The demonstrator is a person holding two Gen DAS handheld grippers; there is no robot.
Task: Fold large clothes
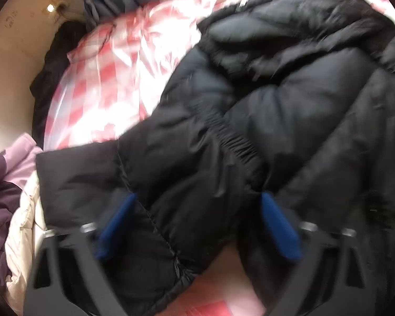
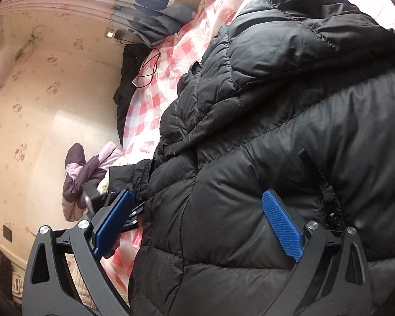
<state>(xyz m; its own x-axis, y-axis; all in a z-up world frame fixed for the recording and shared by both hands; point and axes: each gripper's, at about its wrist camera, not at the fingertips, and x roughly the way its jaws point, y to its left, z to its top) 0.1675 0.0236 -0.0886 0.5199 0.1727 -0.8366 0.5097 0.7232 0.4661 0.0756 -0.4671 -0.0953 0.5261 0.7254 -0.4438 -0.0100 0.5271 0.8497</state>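
Note:
A black puffer jacket [image 1: 289,100] lies spread on the pink-and-white checked bedsheet [image 1: 113,84]. One black sleeve [image 1: 171,184], with its elastic cuff seam, runs down between the fingers of my left gripper [image 1: 197,223]. The blue pads stand apart on either side of it, and the view is blurred. In the right wrist view the jacket's quilted body [image 2: 250,158] fills the right half. My right gripper [image 2: 197,223] is open and low over the jacket's hem. Its right pad [image 2: 281,226] rests against the fabric and its left pad [image 2: 113,223] hangs over the sheet.
A lilac and purple garment [image 2: 89,173] and a cream one [image 1: 26,223] are heaped at the bed's left edge by the patterned wall [image 2: 39,92]. Dark clothing [image 2: 126,84], a thin black cable [image 2: 150,68] and blue-grey bedding [image 2: 155,18] lie towards the head of the bed.

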